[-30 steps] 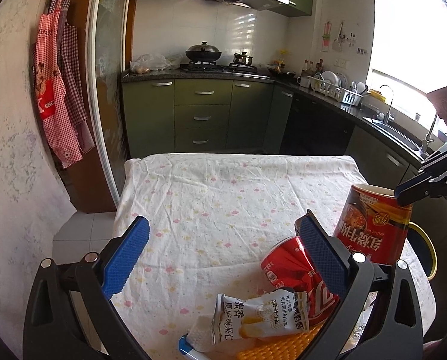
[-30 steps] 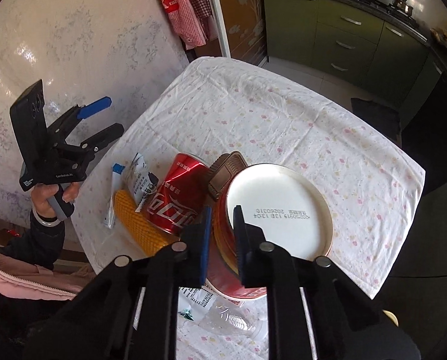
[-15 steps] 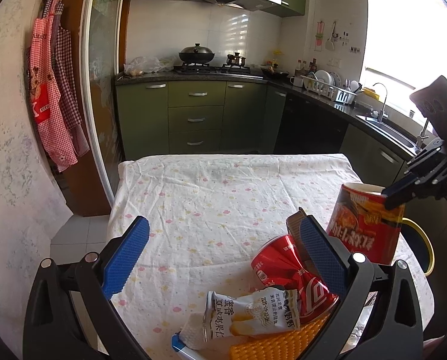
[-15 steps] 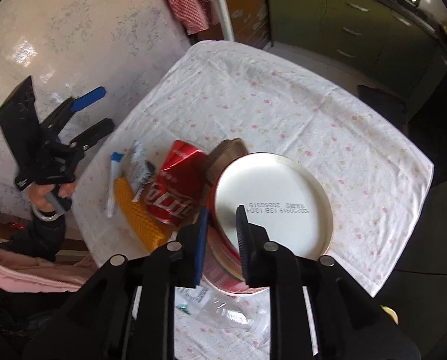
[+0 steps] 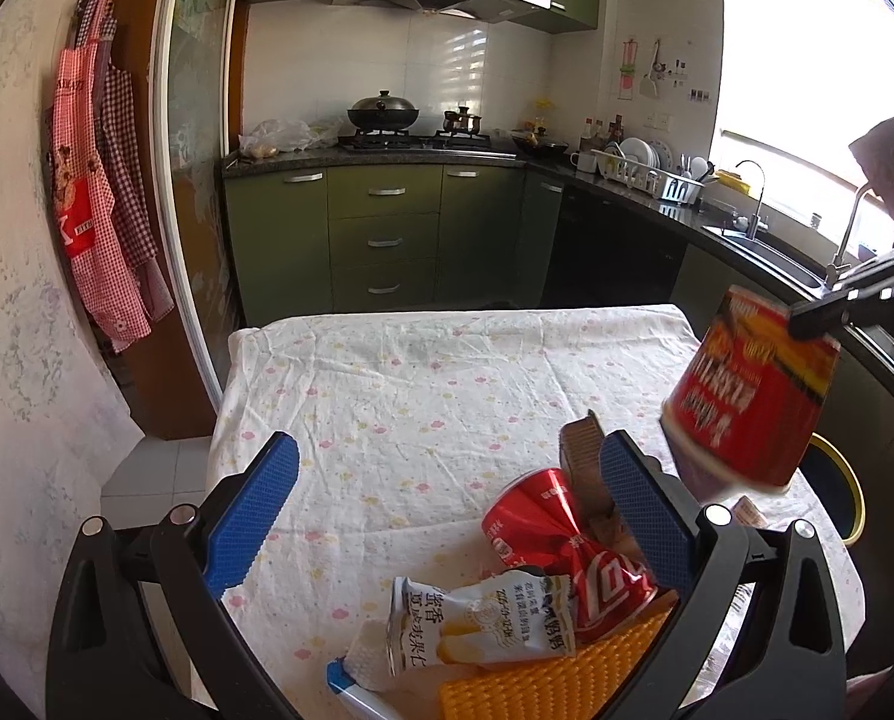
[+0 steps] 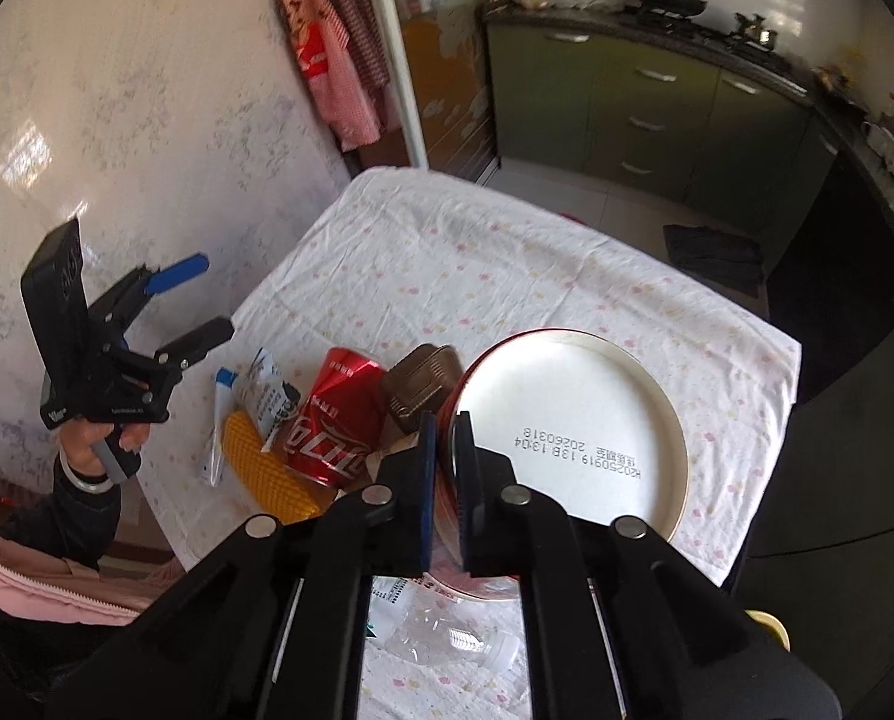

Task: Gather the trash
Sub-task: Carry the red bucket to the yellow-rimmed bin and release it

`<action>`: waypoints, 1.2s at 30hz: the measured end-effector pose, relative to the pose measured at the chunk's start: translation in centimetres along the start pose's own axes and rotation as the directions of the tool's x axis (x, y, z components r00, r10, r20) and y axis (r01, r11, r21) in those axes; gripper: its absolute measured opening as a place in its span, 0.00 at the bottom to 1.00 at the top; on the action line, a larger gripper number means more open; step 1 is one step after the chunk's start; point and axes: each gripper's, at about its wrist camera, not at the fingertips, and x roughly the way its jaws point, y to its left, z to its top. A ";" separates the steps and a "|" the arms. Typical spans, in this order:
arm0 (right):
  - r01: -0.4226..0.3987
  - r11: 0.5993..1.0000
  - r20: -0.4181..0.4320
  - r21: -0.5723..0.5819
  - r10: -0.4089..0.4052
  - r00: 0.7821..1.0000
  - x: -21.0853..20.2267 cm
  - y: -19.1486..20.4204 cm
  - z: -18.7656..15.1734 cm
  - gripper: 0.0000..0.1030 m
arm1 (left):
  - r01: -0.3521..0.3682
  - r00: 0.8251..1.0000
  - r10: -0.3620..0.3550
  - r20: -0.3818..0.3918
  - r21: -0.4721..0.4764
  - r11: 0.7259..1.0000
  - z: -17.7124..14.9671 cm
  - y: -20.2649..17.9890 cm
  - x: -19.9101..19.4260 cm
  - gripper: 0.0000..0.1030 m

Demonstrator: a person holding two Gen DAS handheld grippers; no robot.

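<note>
Now the right gripper (image 6: pixel 441 468), jaws pinched tight on the rim of the red noodle cup (image 5: pixel 747 396), has lifted it tilted off the table's (image 5: pixel 417 372) right edge, so binning comes next; left gripper (image 5: pixel 441 516) hovers wide open, empty.

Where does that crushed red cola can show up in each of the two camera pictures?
Left wrist view: the crushed red cola can lies low and right of centre, beside the left gripper's right-hand blue pad.
Right wrist view: it lies low and left of centre, left of the right gripper.
Shared landmark: the orange ridged piece next to it.
</note>
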 end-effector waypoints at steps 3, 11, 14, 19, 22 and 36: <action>0.017 0.999 0.051 0.031 -0.019 0.999 -2.4 -0.9 -0.9 0.06 | -0.001 1.000 0.001 0.009 0.015 1.000 0.1 -0.5 -0.9 0.96; 0.039 0.995 0.160 0.097 -0.054 0.986 -8.9 -2.2 -4.4 0.06 | 0.007 1.000 -0.009 0.029 0.049 0.999 0.1 -3.0 -3.3 0.96; 0.097 0.989 0.203 0.113 -0.118 0.972 -11.6 -2.7 -6.2 0.06 | 0.017 0.999 -0.020 0.036 0.069 0.997 0.0 -4.3 -4.4 0.96; 0.249 0.942 0.202 0.226 -0.295 0.934 -13.6 -6.1 -11.3 0.06 | 0.043 0.998 -0.048 0.044 0.105 0.994 -0.6 -6.4 -6.6 0.96; 0.333 0.891 0.144 0.307 -0.390 0.909 -12.7 -9.2 -15.0 0.06 | 0.061 0.997 -0.065 0.034 0.119 0.991 -1.4 -7.6 -7.6 0.96; 0.418 0.749 -0.060 0.515 -0.455 0.889 -4.1 -20.8 -26.8 0.09 | 0.100 0.994 -0.093 -0.049 0.176 0.979 -3.9 -13.2 -8.7 0.96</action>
